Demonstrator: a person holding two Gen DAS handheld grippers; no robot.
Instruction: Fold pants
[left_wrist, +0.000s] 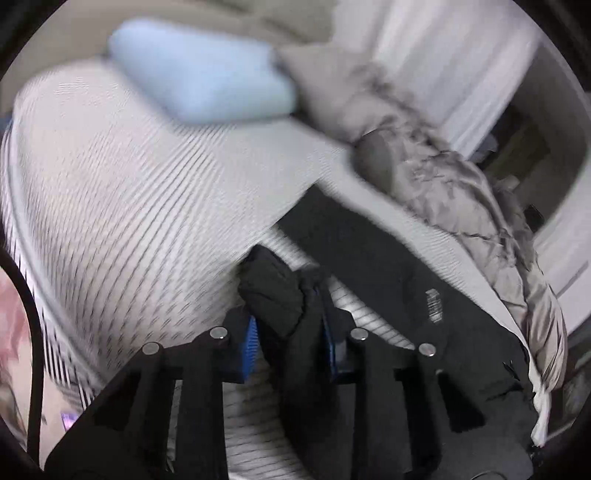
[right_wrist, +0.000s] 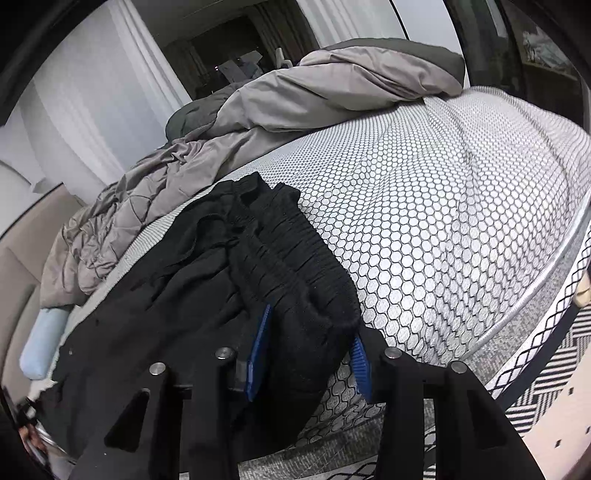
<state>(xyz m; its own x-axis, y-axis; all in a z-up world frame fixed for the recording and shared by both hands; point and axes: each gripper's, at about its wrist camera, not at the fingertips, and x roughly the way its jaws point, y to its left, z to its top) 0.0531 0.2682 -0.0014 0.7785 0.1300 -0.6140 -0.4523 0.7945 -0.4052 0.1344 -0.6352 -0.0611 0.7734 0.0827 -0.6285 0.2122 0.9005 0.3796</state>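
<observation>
Pants in both claws, on mattress

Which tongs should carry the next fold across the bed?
Probably the left tongs: they pinch a loose end of the black pants with bare mattress ahead. The right tongs clamp the bunched waistband and could anchor it.

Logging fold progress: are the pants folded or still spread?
Not neatly folded. The pants lie bunched on the bed, waistband held in the right gripper, another bunch in the left gripper.
</observation>
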